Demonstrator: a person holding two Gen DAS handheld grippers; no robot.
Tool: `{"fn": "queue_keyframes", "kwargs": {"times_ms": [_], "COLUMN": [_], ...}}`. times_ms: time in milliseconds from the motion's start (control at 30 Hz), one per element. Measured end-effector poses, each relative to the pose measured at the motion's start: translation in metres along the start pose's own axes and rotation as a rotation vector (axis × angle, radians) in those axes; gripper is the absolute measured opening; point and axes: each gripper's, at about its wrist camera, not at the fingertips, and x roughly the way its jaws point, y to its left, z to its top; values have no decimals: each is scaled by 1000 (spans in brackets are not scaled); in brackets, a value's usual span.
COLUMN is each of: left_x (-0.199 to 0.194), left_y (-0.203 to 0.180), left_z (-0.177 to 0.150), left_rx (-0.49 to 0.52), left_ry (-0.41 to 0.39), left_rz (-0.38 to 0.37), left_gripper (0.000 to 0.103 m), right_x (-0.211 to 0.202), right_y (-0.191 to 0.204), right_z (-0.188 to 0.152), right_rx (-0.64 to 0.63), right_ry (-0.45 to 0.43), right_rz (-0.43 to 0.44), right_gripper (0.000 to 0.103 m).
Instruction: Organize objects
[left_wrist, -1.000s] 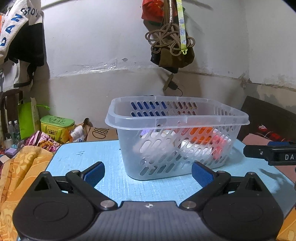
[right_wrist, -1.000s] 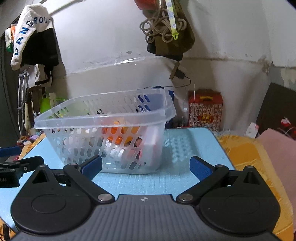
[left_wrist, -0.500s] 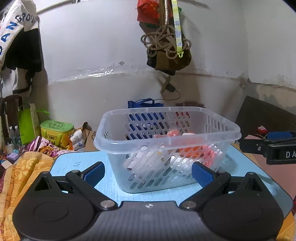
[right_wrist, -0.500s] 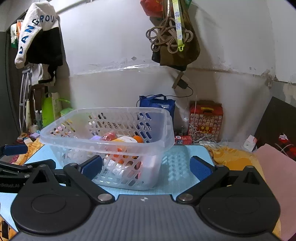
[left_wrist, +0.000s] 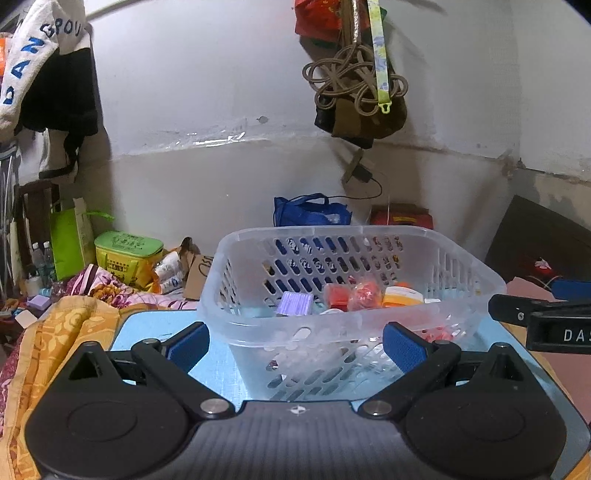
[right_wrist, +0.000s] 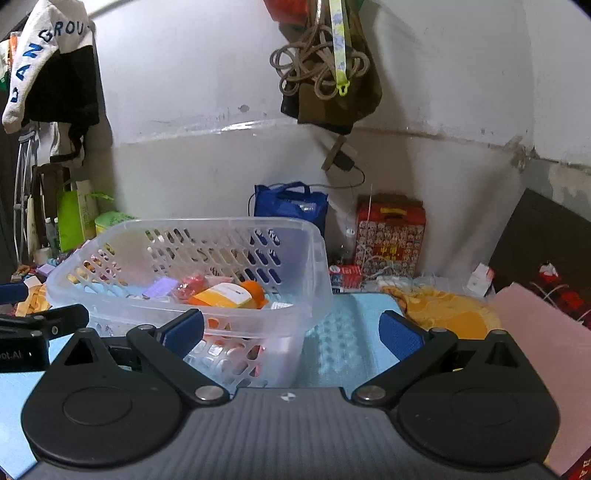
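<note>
A clear plastic basket with slotted walls stands on a light blue table. It also shows in the right wrist view. Inside lie a purple box, red wrapped items and an orange and white container. My left gripper is open and empty, just in front of the basket's near wall. My right gripper is open and empty, at the basket's right front corner. The right gripper shows at the right edge of the left wrist view.
The table is small, with orange cloth to its left and a pink cloth to its right. Behind it on the floor are a blue bag, a red box and a green tin. Bags hang on the wall.
Both grippers have risen and now look down into the basket from higher up. The basket's contents have come into view. Both jaws stay open.
</note>
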Motion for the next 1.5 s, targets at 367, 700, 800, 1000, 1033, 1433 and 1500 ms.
{"fn": "queue_keyframes", "kwargs": {"times_ms": [367, 700, 800, 1000, 1033, 1433, 1500], "left_x": [11, 12, 11, 8, 8, 8, 6], "left_y": [-6, -11, -12, -11, -10, -3, -2], "left_z": [2, 5, 5, 3, 3, -5, -5], "left_rx": [-9, -20, -23, -27, -30, -31, -32], "left_ry": [23, 27, 26, 22, 22, 29, 25], "left_rz": [36, 34, 30, 25, 22, 19, 12], "left_gripper": [101, 101, 101, 101, 101, 101, 101], "right_x": [12, 8, 8, 5, 3, 4, 2], "right_y": [-13, -22, -20, -17, -18, -11, -9], "right_z": [2, 1, 1, 3, 3, 3, 2], "right_rx": [28, 38, 24, 12, 17, 5, -4], "right_ry": [59, 54, 52, 49, 41, 48, 42], "right_rz": [20, 39, 38, 43, 50, 42, 34], "right_gripper": [103, 103, 103, 103, 103, 103, 103]}}
